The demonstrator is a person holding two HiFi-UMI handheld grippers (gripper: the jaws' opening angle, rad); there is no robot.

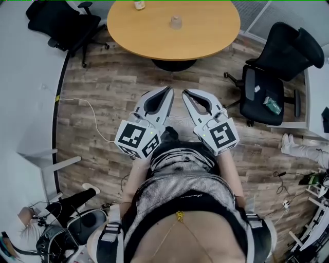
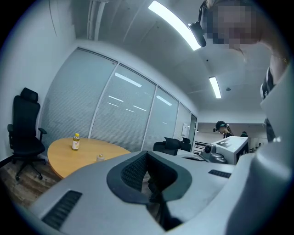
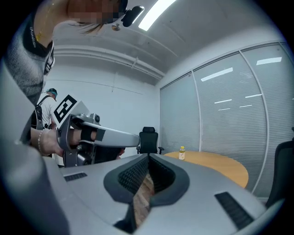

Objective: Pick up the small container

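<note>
Above the wood floor (image 1: 103,92), short of the round table's (image 1: 216,36) near edge, the left gripper (image 1: 168,90) and right gripper (image 1: 186,93) are held side by side in the head view. The small container (image 1: 176,22) is set near the table's middle, with a bottle (image 1: 139,4) behind it. Left gripper view: the jaws are pressed together, empty, with the container (image 2: 99,158) well ahead. Right gripper view: the jaws are likewise closed on nothing, and the bottle (image 3: 182,153) is shown near the table's left edge.

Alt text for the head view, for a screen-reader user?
Seen from above, a person holds the left gripper and right gripper side by side, both shut and empty, pointing across a wood floor toward a round wooden table. A small container stands on it, well ahead of them; black office chairs flank the table.
</note>
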